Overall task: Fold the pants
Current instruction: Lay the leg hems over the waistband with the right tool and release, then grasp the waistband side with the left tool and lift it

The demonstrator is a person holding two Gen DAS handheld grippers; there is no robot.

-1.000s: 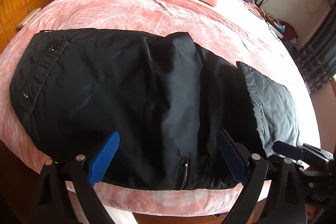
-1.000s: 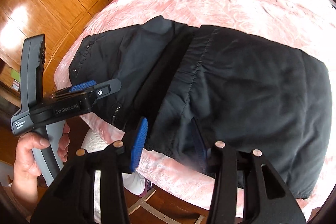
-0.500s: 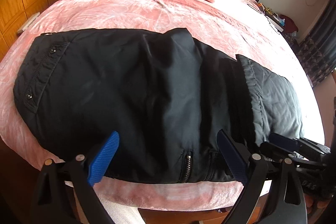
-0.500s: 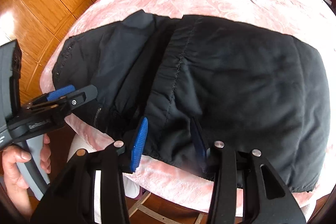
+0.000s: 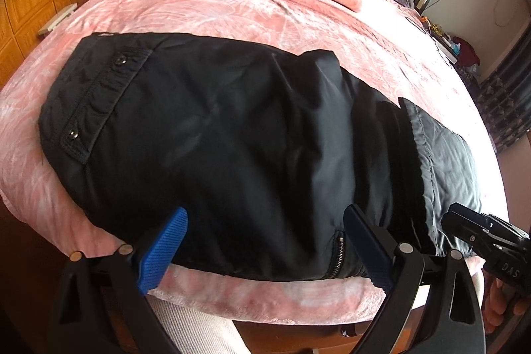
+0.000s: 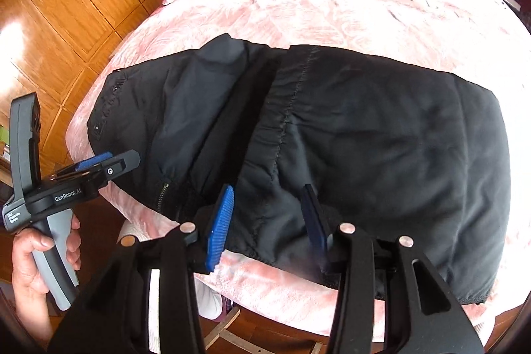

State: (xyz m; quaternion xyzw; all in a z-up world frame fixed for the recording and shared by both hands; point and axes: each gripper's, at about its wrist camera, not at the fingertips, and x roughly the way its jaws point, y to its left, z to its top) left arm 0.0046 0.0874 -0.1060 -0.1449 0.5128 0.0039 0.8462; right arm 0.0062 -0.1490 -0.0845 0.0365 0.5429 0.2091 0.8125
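Black pants (image 5: 232, 155) on pink bed (image 5: 232, 5), wooden wardrobe (image 6: 66, 22) beside; both hand-held grippers apart

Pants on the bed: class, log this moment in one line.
pants: folded on bed | left gripper: open | right gripper: open | held: nothing

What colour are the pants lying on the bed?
Black pants, clearest in the left wrist view.

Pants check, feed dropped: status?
Left gripper open, right gripper open, both over near edge. Black pants flat on pink bed. Nothing obstructing.
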